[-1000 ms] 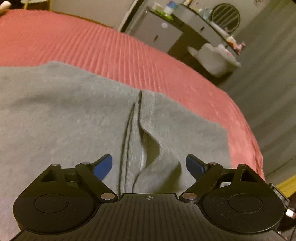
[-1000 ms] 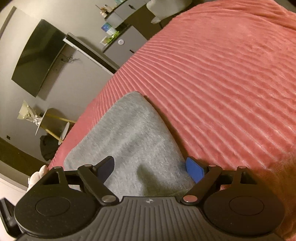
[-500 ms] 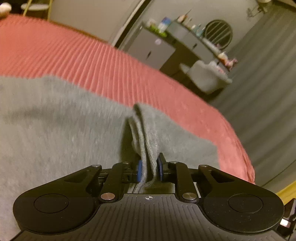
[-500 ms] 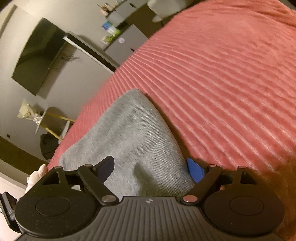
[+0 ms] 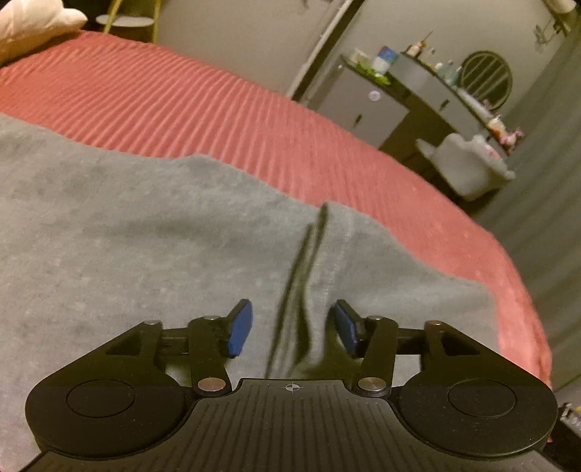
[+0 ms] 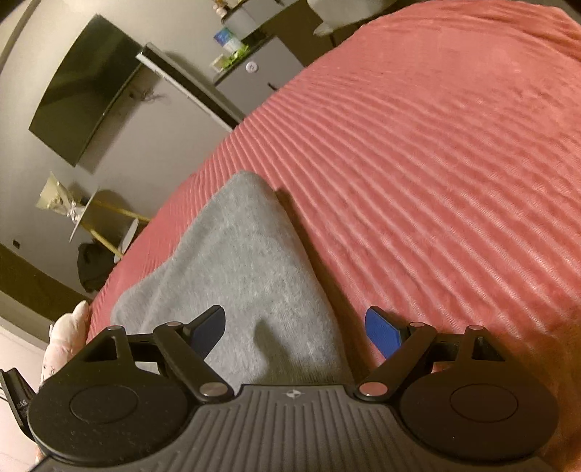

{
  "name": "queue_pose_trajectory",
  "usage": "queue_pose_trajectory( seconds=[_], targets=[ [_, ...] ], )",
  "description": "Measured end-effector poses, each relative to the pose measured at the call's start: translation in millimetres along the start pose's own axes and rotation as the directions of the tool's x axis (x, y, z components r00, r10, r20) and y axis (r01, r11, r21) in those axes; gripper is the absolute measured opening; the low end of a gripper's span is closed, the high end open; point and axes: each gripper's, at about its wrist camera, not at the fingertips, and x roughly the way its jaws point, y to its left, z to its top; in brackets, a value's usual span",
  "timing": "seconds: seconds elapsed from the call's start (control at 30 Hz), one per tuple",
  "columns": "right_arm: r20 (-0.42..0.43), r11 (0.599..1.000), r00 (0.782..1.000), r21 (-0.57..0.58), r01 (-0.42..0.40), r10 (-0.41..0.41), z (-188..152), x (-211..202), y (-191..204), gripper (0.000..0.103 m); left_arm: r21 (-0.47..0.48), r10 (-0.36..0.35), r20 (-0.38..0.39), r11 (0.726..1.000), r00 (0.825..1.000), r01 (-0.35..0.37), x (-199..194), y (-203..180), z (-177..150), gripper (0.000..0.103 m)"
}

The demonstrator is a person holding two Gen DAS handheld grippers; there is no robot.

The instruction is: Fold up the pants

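Note:
Grey pants (image 5: 152,239) lie spread on a red ribbed bedspread (image 5: 225,109). In the left wrist view a raised fold of the fabric (image 5: 301,290) runs between the jaws of my left gripper (image 5: 293,328). Those jaws are opening, and the blue pads stand clear of the fold on both sides. In the right wrist view my right gripper (image 6: 296,332) hovers open over a folded grey corner of the pants (image 6: 239,261). Its left pad is over the cloth and its right pad over the bedspread (image 6: 435,163); neither presses on anything.
Past the bed's far edge stand a grey cabinet (image 5: 366,109) and a desk with small items, with a pale chair (image 5: 468,167) beside it. A wall-mounted TV (image 6: 83,90) and a small round side table (image 6: 94,214) show in the right wrist view. A white pillow (image 5: 32,21) lies at the bed's far left.
The left gripper closed on the fold of the pants, pulled it along, and has now let it go, jaws parting. The right gripper stayed open and nearly still.

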Motion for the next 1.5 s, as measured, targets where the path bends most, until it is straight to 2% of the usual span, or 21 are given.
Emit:
queue_pose_trajectory(
  seconds=[0.03, 0.17, 0.3, 0.33, 0.37, 0.4, 0.47, 0.6, 0.7, 0.87, 0.93, 0.97, 1.0, 1.07, 1.13, 1.2, 1.27, 1.3, 1.37, 1.43, 1.5],
  targets=[
    [-0.005, 1.000, 1.000, -0.005, -0.002, 0.002, -0.4, 0.2, 1.1, 0.086, 0.000, -0.008, -0.008, 1.000, 1.000, 0.008, 2.3, -1.5, -1.4, 0.070],
    [-0.033, 1.000, 0.999, -0.004, -0.001, 0.000, -2.3, 4.8, 1.8, 0.086, 0.055, -0.005, -0.024, 0.998, 1.000, 0.006, 13.9, -16.2, -3.2, 0.070],
    [-0.044, 1.000, 0.999, -0.004, 0.000, 0.000, -2.9, 7.0, 1.3, 0.086, 0.016, -0.084, -0.086, 0.996, 0.993, 0.085, 20.6, -15.1, -6.8, 0.068],
    [-0.044, 1.000, 0.999, 0.000, 0.002, -0.002, -2.7, 7.4, 0.9, 0.086, 0.022, -0.075, -0.092, 0.997, 0.993, 0.078, 23.5, -14.7, -6.9, 0.062],
    [-0.045, 1.000, 0.999, 0.004, 0.003, -0.003, -2.2, 7.8, 0.2, 0.086, 0.037, -0.053, -0.094, 0.998, 0.994, 0.056, 25.4, -14.7, -6.5, 0.050],
    [-0.045, 1.000, 0.999, 0.008, 0.004, -0.004, -2.0, 8.2, 0.1, 0.086, 0.045, -0.042, -0.098, 0.998, 0.994, 0.047, 26.9, -14.0, -6.3, 0.048],
    [-0.042, 1.000, 0.999, 0.012, 0.005, -0.005, -2.0, 7.8, -0.1, 0.086, 0.032, -0.069, -0.108, 0.997, 0.992, 0.073, 28.2, -10.2, -5.7, 0.035],
    [-0.042, 1.000, 0.999, 0.003, 0.003, -0.003, -2.0, 6.7, -0.4, 0.086, -0.013, -0.102, -0.114, 0.995, 0.988, 0.101, 30.3, -3.8, -5.5, 0.028],
    [-0.041, 1.000, 0.999, -0.004, 0.004, -0.004, -2.6, 6.5, -1.0, 0.086, 0.015, -0.077, -0.066, 0.997, 0.995, 0.078, 19.3, -3.1, -10.7, 0.020],
    [-0.007, 0.999, 1.000, -0.027, -0.026, 0.026, -3.5, -0.5, 2.8, 0.086, 0.091, -0.044, 0.105, 0.995, 0.993, 0.035, -17.9, -18.8, -13.2, 0.015],
    [-0.002, 0.999, 1.000, -0.034, -0.024, 0.024, -3.7, -1.9, 3.8, 0.086, 0.070, 0.000, 0.127, 0.998, 0.992, -0.009, -24.3, -15.1, -11.6, 0.013],
    [-0.004, 0.999, 1.000, -0.033, -0.019, 0.019, -3.4, -1.6, 3.6, 0.086, 0.060, 0.059, 0.133, 0.996, 0.989, -0.068, -23.8, -11.6, -11.3, 0.003],
    [-0.009, 1.000, 1.000, -0.028, -0.014, 0.014, -3.1, -0.7, 2.7, 0.086, 0.067, 0.135, 0.141, 0.987, 0.981, -0.146, -21.2, -10.3, -11.7, 0.004],
    [-0.017, 1.000, 1.000, -0.016, -0.002, 0.001, -1.8, 1.8, 2.3, 0.086, 0.093, 0.287, 0.118, 0.950, 0.951, -0.298, -9.8, -3.2, -11.2, 0.003],
    [-0.019, 1.000, 1.000, -0.008, 0.006, -0.006, -0.4, 3.4, 2.1, 0.086, -0.025, 0.242, 0.078, 0.970, 0.967, -0.240, -10.4, 12.7, -8.4, 0.007],
    [0.001, 1.000, 1.000, -0.013, 0.012, -0.012, -0.8, 1.1, 3.4, 0.085, -0.072, 0.192, 0.128, 0.980, 0.973, -0.183, -21.0, 13.6, -8.3, 0.016],
    [0.040, 1.000, 0.999, -0.019, 0.012, -0.011, -1.2, -4.9, 4.6, 0.084, -0.003, 0.171, 0.188, 0.985, 0.967, -0.174, -30.1, 0.1, -12.6, 0.037],
    [0.068, 1.000, 0.998, -0.023, 0.011, -0.009, -1.1, -9.4, 4.4, 0.081, 0.029, 0.160, 0.199, 0.985, 0.967, -0.168, -32.2, -8.6, -15.0, 0.043],
    [0.123, 0.999, 0.992, -0.040, 0.017, -0.012, -1.2, -18.1, 7.9, 0.069, 0.080, 0.104, 0.200, 0.989, 0.974, -0.122, -31.6, -26.5, -21.6, 0.059],
    [0.167, 0.997, 0.986, -0.064, 0.035, -0.024, -0.2, -24.1, 13.5, 0.045, 0.132, 0.071, 0.176, 0.987, 0.982, -0.095, -26.7, -42.8, -29.4, 0.060],
    [0.229, 0.991, 0.973, -0.117, 0.063, -0.035, -0.3, -29.5, 24.7, 0.041, 0.211, 0.081, 0.168, 0.971, 0.982, -0.116, -21.0, -56.7, -38.0, 0.065]
  ],
)
